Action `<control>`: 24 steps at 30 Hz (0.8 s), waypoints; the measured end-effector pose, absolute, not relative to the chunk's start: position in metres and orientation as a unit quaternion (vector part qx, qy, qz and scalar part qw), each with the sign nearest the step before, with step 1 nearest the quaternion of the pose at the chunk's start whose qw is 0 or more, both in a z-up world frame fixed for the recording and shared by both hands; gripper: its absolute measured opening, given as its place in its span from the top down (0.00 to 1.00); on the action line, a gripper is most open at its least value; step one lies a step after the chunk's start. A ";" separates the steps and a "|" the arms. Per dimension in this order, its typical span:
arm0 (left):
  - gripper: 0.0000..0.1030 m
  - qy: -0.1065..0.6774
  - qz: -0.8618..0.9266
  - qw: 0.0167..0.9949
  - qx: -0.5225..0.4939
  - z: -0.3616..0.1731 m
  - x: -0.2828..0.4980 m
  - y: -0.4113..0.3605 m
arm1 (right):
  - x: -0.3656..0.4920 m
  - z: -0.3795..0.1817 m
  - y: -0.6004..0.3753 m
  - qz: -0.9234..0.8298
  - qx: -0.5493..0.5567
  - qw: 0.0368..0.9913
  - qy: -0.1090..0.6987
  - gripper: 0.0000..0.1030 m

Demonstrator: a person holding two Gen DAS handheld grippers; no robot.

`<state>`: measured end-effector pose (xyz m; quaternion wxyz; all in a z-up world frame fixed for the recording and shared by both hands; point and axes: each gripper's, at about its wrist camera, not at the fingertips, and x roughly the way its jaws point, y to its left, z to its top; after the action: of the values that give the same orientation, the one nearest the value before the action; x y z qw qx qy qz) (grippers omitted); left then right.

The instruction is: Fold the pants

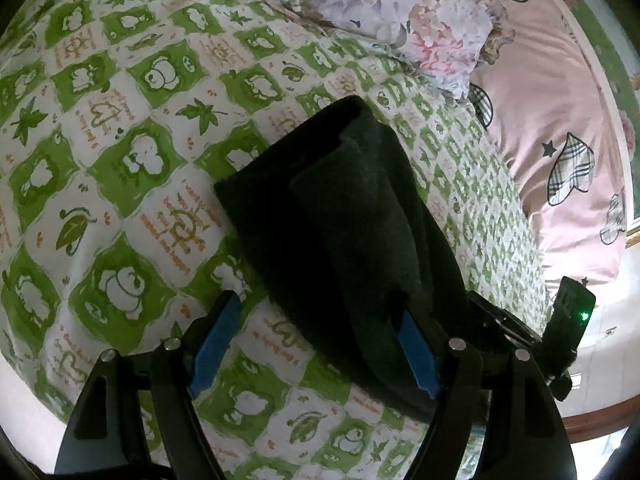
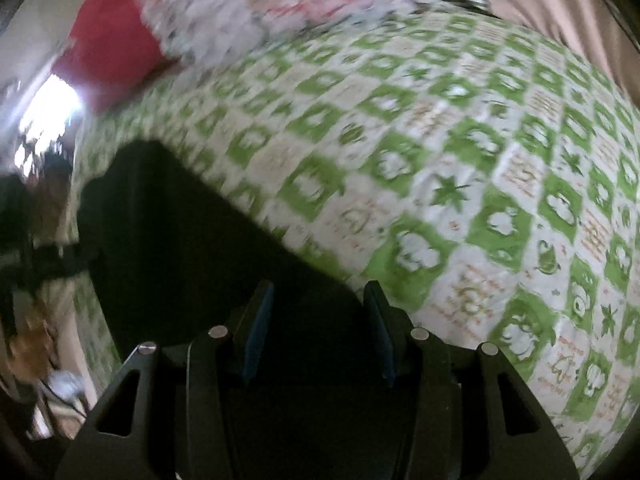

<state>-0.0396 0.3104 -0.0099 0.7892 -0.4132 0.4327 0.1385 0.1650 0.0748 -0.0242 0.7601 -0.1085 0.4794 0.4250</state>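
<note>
1. Green-and-white checked bedspread (image 1: 132, 168) across the bed, printed with leaves and cartoon shapes; floral bedding (image 1: 384, 12) bunched at the far side, pink quilt (image 1: 560, 128) with plaid hearts to the right. Red pillow (image 2: 108, 48) at the far left in the right wrist view, which is motion-blurred.
2. Dark pants (image 1: 332, 220) lying on the bedspread, running from near the left tongs (image 1: 316, 316) away toward the far side, slightly right of centre.
3. Left tongs spread wide and released: left blue pad on bare bedspread, right blue pad (image 1: 416, 352) touching the near edge of the pants, cloth draped over that finger.
4. Pants very dark green to black, soft and matte, folded into a long narrow stack, a layered edge and rounded corner showing at the far end.
5. Right tongs (image 2: 318, 300) low over the pants (image 2: 192, 232), parted, blue pads either side of dark cloth; whether any cloth is pinched, impossible to tell.
6. Right tongs pointing forward across the bed, pants spreading to the left and near side beneath them.
</note>
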 end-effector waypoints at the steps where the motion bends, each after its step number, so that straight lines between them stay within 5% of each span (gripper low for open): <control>1: 0.27 0.432 0.140 0.792 -0.408 -0.010 -0.038 0.310 | 0.165 -0.024 0.076 0.428 -0.113 0.758 0.479 0.54; 3: 0.29 0.432 0.144 0.796 -0.398 -0.010 -0.035 0.310 | 0.171 -0.023 0.076 0.436 -0.114 0.748 0.487 0.55; 8: 0.59 0.441 0.152 0.807 -0.362 -0.012 -0.022 0.306 | 0.191 -0.032 0.080 0.458 -0.095 0.717 0.517 0.57; 13: 0.81 0.431 0.148 0.819 -0.348 -0.015 -0.020 0.308 | 0.194 -0.037 0.066 0.464 -0.052 0.705 0.534 0.73; 24: 0.88 0.327 0.062 0.886 -0.323 0.045 -0.055 0.307 | 0.141 0.046 0.053 0.401 -0.121 0.828 0.373 0.84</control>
<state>-0.0548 0.3073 0.0454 0.8861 -0.3228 0.3268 0.0622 0.1414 0.0531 0.0461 0.8276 -0.1211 0.3732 0.4015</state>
